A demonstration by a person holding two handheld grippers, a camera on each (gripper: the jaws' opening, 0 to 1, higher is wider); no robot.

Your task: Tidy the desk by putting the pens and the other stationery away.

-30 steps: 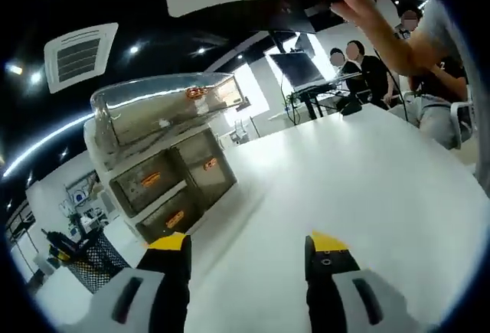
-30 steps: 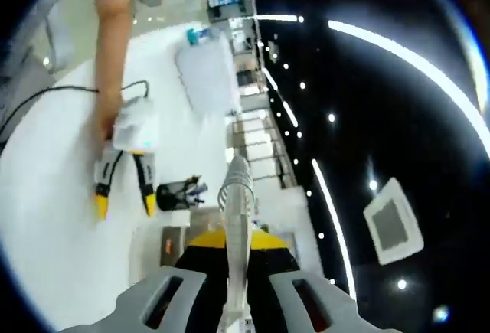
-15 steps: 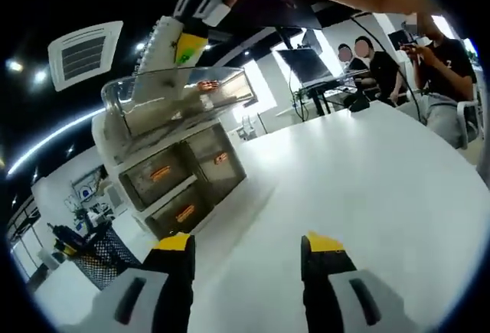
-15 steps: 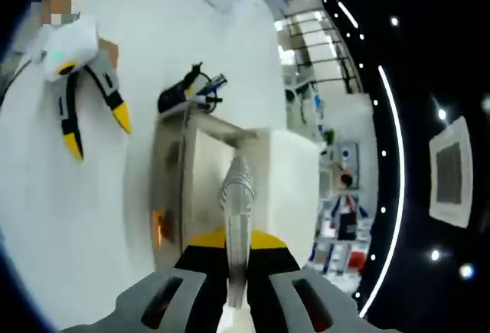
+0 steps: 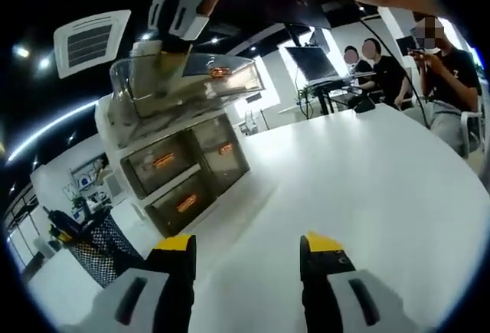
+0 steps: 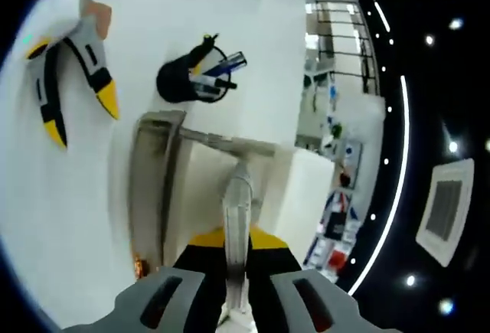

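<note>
Left gripper view: white counter (image 5: pixel 367 180) runs ahead of the left gripper (image 5: pixel 247 260), fingers apart, empty. Beyond them, the right gripper (image 6: pixel 236 245) pinches a slim silvery ridged pen (image 6: pixel 236 218) over the clear drawer organiser's top tray (image 5: pixel 180 92).

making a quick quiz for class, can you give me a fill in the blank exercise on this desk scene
1. The right gripper is shut on a ribbed ____ object.
2. The left gripper hangs over the white desk with its jaws ____.
3. The black mesh pen holder stands on the ____.
4. The drawer unit has a clear ____ on top.

Missing words: white; open; desk; tray
</note>
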